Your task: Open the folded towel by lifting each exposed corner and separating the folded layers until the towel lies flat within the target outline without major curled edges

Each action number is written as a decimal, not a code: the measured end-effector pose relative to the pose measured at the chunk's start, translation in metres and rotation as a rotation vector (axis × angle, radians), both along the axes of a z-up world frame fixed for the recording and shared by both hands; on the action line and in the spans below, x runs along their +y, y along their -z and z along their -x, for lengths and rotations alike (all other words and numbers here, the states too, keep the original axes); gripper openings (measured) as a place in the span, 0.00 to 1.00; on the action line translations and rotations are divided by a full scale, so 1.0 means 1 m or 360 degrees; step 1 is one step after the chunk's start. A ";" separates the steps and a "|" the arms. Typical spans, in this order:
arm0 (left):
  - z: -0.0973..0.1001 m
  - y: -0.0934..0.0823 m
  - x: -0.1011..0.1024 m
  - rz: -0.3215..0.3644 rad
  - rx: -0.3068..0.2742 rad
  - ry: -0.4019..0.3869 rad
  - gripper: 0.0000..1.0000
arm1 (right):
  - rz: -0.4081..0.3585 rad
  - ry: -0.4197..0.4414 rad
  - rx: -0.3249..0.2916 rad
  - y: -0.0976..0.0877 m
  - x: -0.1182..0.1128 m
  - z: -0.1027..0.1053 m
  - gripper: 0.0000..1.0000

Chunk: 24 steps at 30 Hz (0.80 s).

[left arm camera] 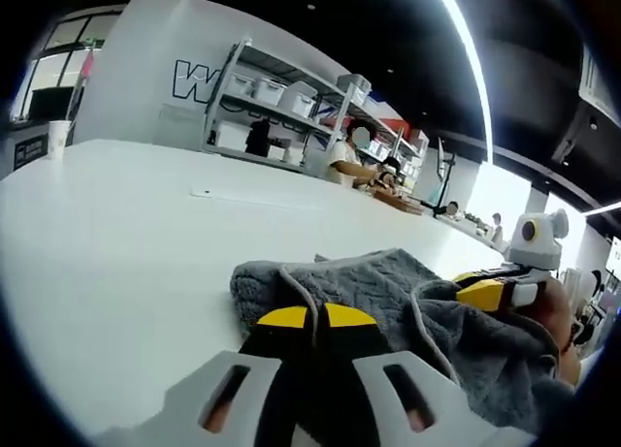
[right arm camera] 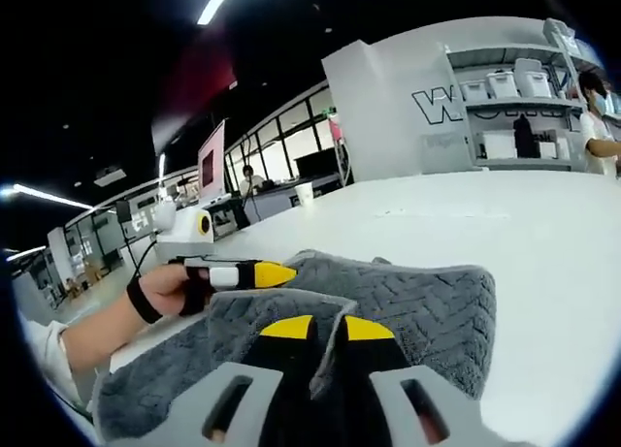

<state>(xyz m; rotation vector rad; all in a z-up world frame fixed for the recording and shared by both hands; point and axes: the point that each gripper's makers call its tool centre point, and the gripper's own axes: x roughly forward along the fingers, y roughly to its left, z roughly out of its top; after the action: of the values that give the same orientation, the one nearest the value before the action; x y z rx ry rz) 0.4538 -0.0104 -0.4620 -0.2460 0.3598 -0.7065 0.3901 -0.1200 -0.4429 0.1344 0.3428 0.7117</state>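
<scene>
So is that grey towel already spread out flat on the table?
No: in the right gripper view the towel lies bunched, with folded layers overlapping on the white table.

Lab hall: storage shelving (left arm camera: pixel 291 98), long worktable (left arm camera: pixel 116 234)

Grey herringbone-textured towel (right arm camera: pixel 408 311), white table (left arm camera: pixel 116 253), yellow-tipped black jaws

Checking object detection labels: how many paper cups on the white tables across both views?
1 cup, standing at the far left edge of the white table in the left gripper view; the right gripper view shows probably the same cup beyond the grey towel. Others may be hidden.
</scene>
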 end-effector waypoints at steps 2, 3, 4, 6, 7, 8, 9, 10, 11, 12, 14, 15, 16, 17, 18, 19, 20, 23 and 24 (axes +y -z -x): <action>0.000 0.000 0.000 0.0002 0.0001 0.0000 0.02 | -0.0005 0.0002 -0.0012 -0.002 0.000 0.000 0.00; 0.001 0.000 0.000 -0.0005 -0.0001 0.0002 0.02 | -0.0008 0.0003 -0.0009 -0.002 0.000 0.000 0.00; 0.001 0.000 0.000 -0.0009 -0.0003 -0.0001 0.02 | -0.0011 0.0006 -0.0011 -0.002 0.000 0.001 0.00; 0.001 0.000 0.000 -0.0019 -0.0020 -0.0004 0.02 | -0.0023 0.0011 -0.0021 -0.005 -0.001 0.001 0.00; 0.001 0.000 0.000 -0.0019 -0.0021 -0.0004 0.02 | -0.0029 0.0009 -0.0037 -0.007 -0.002 0.003 0.00; 0.001 -0.001 0.000 -0.0018 -0.0022 -0.0003 0.02 | -0.0030 -0.0001 -0.0048 -0.009 -0.001 0.005 0.00; 0.002 -0.001 0.000 -0.0010 -0.0022 -0.0003 0.01 | -0.0039 -0.0005 -0.0068 -0.012 -0.001 0.007 0.00; 0.002 -0.002 0.000 -0.0006 -0.0026 -0.0006 0.01 | -0.0041 -0.0006 -0.0072 -0.013 -0.001 0.007 0.00; 0.002 -0.002 0.000 -0.0006 -0.0030 -0.0010 0.01 | -0.0040 -0.0012 -0.0088 -0.015 -0.001 0.008 0.00; 0.002 -0.005 0.001 0.0011 -0.0037 -0.0020 0.01 | -0.0040 -0.0011 -0.0101 -0.017 -0.001 0.009 0.00; 0.008 -0.007 0.000 0.0036 -0.0045 -0.0015 0.01 | -0.0017 -0.0027 -0.0142 -0.021 0.000 0.011 0.00; 0.008 -0.007 -0.001 0.0041 -0.0044 -0.0009 0.01 | -0.0011 -0.0024 -0.0154 -0.022 0.000 0.012 0.00; 0.008 -0.005 -0.001 0.0045 -0.0032 -0.0008 0.01 | -0.0014 -0.0025 -0.0169 -0.025 0.000 0.014 0.00; 0.008 -0.004 0.000 0.0039 -0.0022 -0.0018 0.01 | -0.0027 -0.0033 -0.0179 -0.028 0.000 0.016 0.00; 0.008 -0.005 -0.001 0.0044 -0.0024 -0.0016 0.01 | -0.0039 -0.0042 -0.0185 -0.030 0.000 0.018 0.00; 0.008 -0.005 -0.001 0.0050 -0.0026 -0.0013 0.01 | -0.0050 -0.0052 -0.0191 -0.032 0.001 0.020 0.00; 0.009 -0.006 -0.001 0.0060 -0.0022 -0.0016 0.01 | -0.0062 -0.0058 -0.0205 -0.035 0.001 0.023 0.00; 0.009 -0.005 -0.001 0.0053 -0.0018 -0.0020 0.01 | -0.0049 -0.0064 -0.0239 -0.039 0.000 0.028 0.00; 0.011 -0.005 -0.002 0.0046 -0.0023 -0.0022 0.01 | -0.0043 -0.0065 -0.0243 -0.039 0.000 0.028 0.00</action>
<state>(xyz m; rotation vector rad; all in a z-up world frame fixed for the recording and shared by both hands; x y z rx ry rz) 0.4433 -0.0120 -0.4572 -0.2701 0.3343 -0.7001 0.3616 -0.1204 -0.4037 0.0979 0.1903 0.7624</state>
